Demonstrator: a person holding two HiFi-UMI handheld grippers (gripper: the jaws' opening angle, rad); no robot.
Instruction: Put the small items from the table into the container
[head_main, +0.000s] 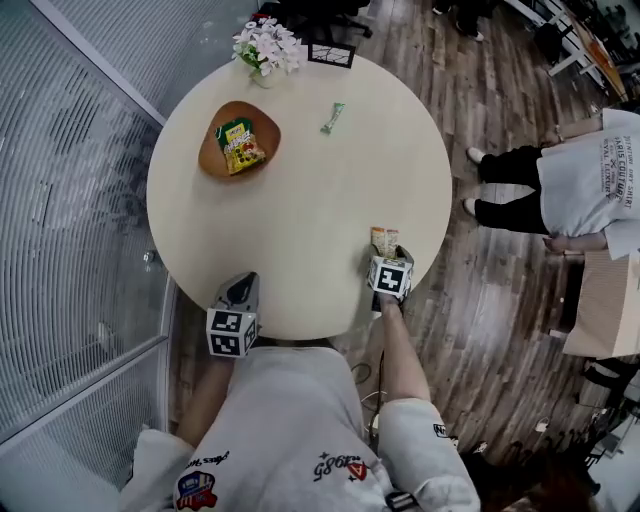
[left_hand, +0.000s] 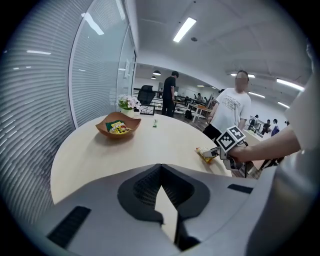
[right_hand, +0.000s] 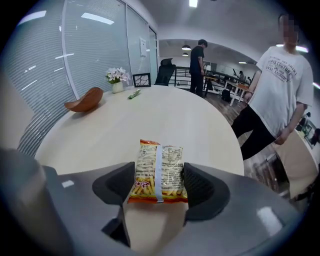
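When read from left to right, showed a pick-up step in hand. Found the left gripper (head_main: 241, 283) at the near-left edge of the round table (head_main: 300, 210), jaws closed tip to tip with nothing between them. Saw the wooden bowl (head_main: 262, 118) towards the far-left edge, already carrying one green-and-yellow snack packet (head_main: 240, 146); took it for the container. Noted a slim green sachet (head_main: 333, 117) lying loose near the far edge, to the right of a vase of white flowers (head_main: 266, 45). Found the right gripper (head_main: 386, 252) at the near-right edge, tilted down, jaws spread to either side of a packet of potato sticks (right_hand: 158, 170) lying flat on the tabletop, close beside its long edges but judged not to be squeezing it yet. Judged the next move: close gently on the packet, lift clear, carry across to the bowl, release above it. Reckoned the sachet still to be collected after that.
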